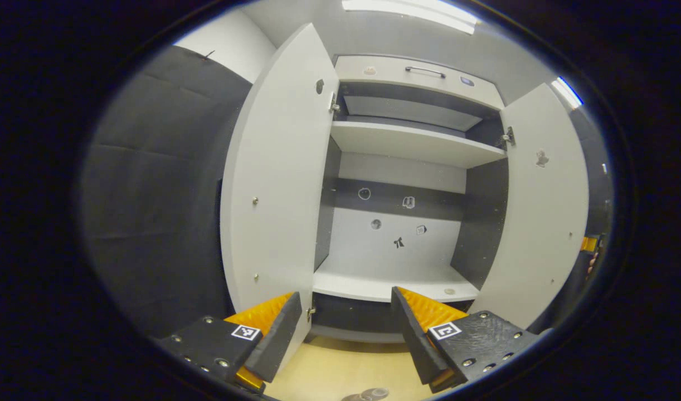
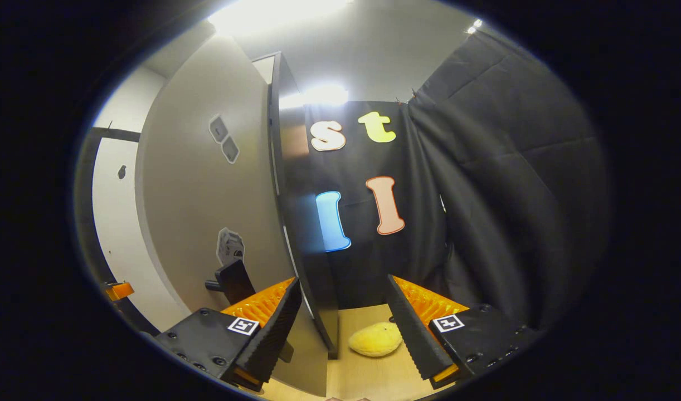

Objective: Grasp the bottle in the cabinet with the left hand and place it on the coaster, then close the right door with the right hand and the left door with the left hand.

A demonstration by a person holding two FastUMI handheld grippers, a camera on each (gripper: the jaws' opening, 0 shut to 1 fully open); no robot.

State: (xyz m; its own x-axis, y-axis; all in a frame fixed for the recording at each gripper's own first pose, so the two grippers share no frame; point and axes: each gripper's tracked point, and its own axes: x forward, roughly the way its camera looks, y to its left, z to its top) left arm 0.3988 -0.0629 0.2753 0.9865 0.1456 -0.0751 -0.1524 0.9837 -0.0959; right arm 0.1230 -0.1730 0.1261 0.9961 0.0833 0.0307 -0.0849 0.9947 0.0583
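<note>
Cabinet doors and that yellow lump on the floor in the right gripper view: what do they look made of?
The tall white cabinet doors look like laminated board: flat, matte, uniform colour, with a dark edge band visible on the door in the right gripper view. The rounded yellow lump on the tan floor looks soft, perhaps plush or foam, with a dull, slightly fuzzy surface; I can't be sure.
</note>
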